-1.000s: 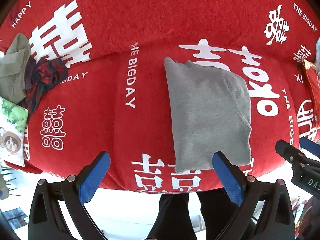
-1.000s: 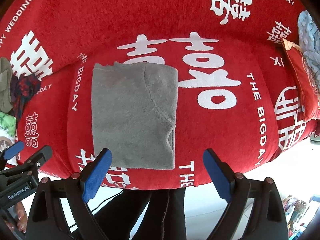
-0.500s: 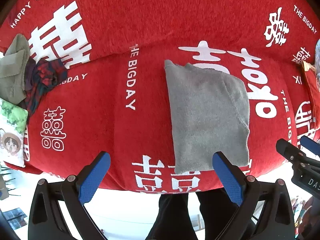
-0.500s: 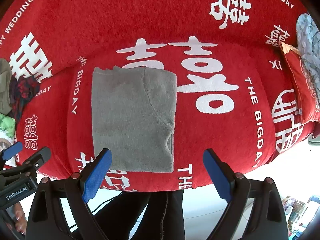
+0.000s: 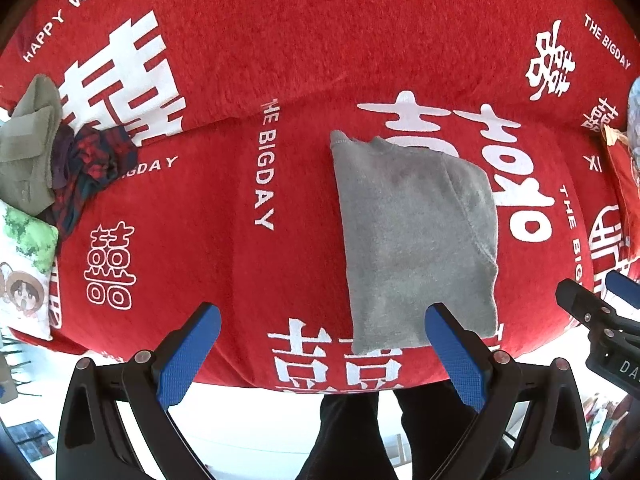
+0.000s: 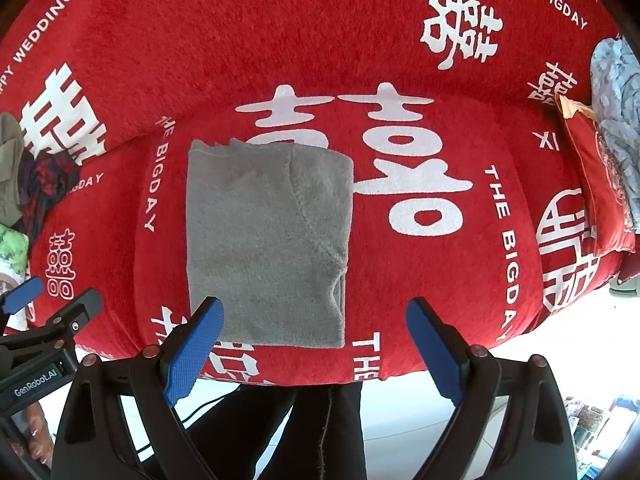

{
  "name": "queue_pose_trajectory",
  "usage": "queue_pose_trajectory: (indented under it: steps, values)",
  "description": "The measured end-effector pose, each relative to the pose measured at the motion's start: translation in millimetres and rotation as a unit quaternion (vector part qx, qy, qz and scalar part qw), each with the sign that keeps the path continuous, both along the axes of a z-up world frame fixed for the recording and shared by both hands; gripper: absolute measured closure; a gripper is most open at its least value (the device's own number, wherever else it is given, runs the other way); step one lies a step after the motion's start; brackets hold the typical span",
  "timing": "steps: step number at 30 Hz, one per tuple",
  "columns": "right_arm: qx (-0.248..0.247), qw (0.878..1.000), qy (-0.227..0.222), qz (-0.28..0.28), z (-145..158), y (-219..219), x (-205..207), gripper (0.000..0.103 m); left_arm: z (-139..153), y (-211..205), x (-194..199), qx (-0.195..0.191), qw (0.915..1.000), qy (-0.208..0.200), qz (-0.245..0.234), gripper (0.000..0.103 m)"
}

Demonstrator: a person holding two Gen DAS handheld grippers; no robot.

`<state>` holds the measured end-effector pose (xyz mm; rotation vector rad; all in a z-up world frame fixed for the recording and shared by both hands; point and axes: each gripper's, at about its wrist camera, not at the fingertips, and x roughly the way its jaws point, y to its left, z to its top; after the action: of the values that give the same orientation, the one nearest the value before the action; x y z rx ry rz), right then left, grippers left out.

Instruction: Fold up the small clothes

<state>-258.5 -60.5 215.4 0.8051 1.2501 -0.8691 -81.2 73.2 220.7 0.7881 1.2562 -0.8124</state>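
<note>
A grey fleece garment lies folded into a neat rectangle on the red sofa seat, also seen in the right wrist view as the grey garment. My left gripper hovers open above the seat's front edge, its right pad over the garment's near corner, holding nothing. My right gripper is open too, its left pad over the garment's near left corner. Each gripper shows at the edge of the other's view: right gripper, left gripper.
The sofa cover is red with white lettering. A heap of unfolded clothes lies at the far left beside a cartoon cushion. A red cushion and pale blue cloth sit at the right. A person's dark trousers stand below.
Both grippers have drawn back slightly from the garment, which sits a little farther away in both views. The garment itself has not moved.
</note>
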Motion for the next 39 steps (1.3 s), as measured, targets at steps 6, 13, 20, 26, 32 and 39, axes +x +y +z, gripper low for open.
queue_pose_trajectory:
  steps: [6, 13, 20, 26, 32, 39]
  values:
    - [-0.006, 1.0, 0.002, 0.0, 4.3, 0.3, 2.4, 0.009, 2.2, -0.7, -0.1, -0.001, 1.0, -0.001, -0.001, 0.001]
    - [-0.01, 1.0, 0.002, 0.0, 6.1, 0.3, 3.7, 0.009, 5.0, -2.7, 0.5, -0.003, 1.0, -0.003, -0.001, 0.001]
    - [-0.011, 1.0, 0.003, -0.001, 7.3, -0.9, 3.8, 0.009, 5.5, -2.7, 1.3, -0.003, 1.0, -0.002, -0.001, 0.001]
    - [-0.011, 1.0, 0.003, -0.001, 7.4, -0.3, 3.8, 0.009, 5.5, -2.1, 1.7, -0.004, 1.0, -0.002, -0.002, 0.001]
    - [-0.012, 1.0, 0.002, -0.001, 8.8, -1.9, 3.5, 0.009, 6.5, -2.9, 1.1, -0.004, 1.0, -0.003, -0.002, 0.001]
    - [-0.014, 1.0, 0.002, 0.0, 10.4, -2.0, 4.1, 0.009, 6.7, -2.4, 0.7, -0.005, 1.0, -0.002, -0.001, 0.001]
